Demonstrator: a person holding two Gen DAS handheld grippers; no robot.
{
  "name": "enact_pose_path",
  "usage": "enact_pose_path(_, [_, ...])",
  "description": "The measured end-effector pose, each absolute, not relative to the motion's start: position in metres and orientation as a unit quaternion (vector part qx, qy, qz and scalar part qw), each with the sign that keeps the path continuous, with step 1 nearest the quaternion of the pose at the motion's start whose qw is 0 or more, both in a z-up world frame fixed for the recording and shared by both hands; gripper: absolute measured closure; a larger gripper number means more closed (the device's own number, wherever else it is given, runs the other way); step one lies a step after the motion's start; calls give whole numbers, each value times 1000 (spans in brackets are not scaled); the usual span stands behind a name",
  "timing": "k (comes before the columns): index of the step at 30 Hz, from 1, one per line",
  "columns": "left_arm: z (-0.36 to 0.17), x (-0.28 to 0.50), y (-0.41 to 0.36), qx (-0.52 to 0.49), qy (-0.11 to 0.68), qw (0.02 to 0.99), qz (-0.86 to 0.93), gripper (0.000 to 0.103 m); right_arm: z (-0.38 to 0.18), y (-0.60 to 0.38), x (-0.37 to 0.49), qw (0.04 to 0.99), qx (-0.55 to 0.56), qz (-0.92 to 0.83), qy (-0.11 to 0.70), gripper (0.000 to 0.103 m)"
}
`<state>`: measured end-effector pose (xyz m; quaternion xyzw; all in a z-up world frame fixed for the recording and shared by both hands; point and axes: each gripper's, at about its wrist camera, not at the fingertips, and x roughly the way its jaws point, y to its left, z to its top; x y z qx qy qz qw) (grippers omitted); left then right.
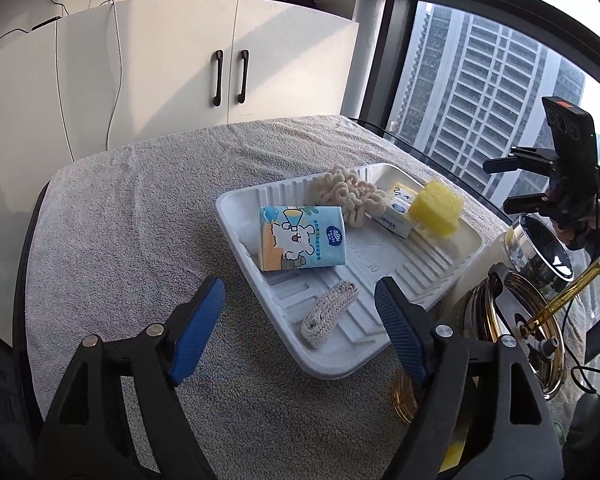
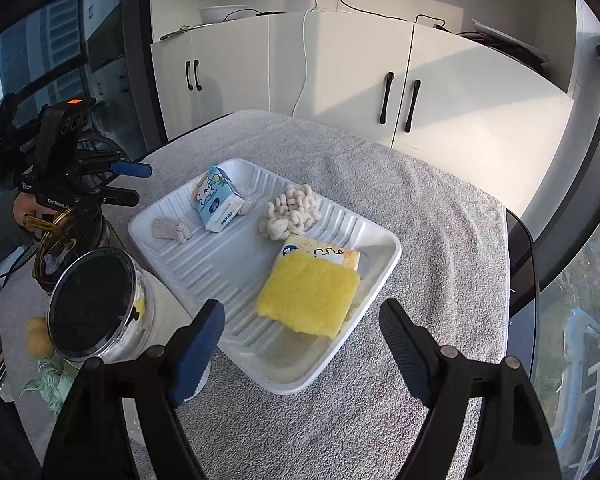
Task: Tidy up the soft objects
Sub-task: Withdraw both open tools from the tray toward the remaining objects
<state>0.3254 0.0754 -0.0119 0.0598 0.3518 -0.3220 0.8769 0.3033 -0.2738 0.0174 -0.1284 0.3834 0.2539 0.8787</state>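
A white tray (image 1: 384,288) (image 2: 220,264) on the grey towel holds a blue tissue pack (image 1: 300,238) (image 2: 217,204), a cream knitted bundle (image 1: 350,196) (image 2: 292,216), a yellow tissue pack (image 1: 396,212) (image 2: 332,254), a yellow sponge (image 1: 436,208) (image 2: 308,296) leaning on it, and a small beige woven piece (image 1: 330,314) (image 2: 172,230). My left gripper (image 1: 300,332) (image 2: 130,182) is open and empty, above the tray's near corner. My right gripper (image 2: 300,348) (image 1: 504,184) is open and empty, hovering just before the sponge.
A clear round container (image 2: 96,312) (image 1: 540,252) with a dark lid stands beside the tray. A gold-rimmed glass vessel (image 1: 512,332) (image 2: 60,240) stands next to it. White cabinets (image 1: 180,68) stand behind the towel-covered table (image 1: 140,220); windows flank it.
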Motion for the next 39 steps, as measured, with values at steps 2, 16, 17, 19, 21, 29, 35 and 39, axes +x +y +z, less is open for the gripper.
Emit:
enact_pose_path(2, [-6,323,79,52,346,881,-318,20,19,-274,300,881,-128,248,383,18])
enact_pose_path(16, [27,291,100,29,309,903,-299,7,41,-284,261,896,-118,230,361,3])
enact_pose_path(17, [28,287,103,30,308,904,-296,7,43,-284,256,898,-117,228,357,2])
enact_pose_path(19, [31,278,109,33,305,907,-289,7,46,-287,245,902,-108,225,353,2])
enact_pose_path(21, [34,268,116,34,301,911,-280,7,50,-288,233,906,-103,220,346,0])
enact_pose_path(29, [38,201,131,35,280,921,-270,2,56,-280,166,915,-79,231,322,0])
enact_pose_path(35, [16,143,118,53,292,914,-276,2,38,-256,117,909,-71,252,324,0])
enact_pose_path(39, [2,109,112,41,296,913,-277,2,17,-237,93,901,-57,266,337,0])
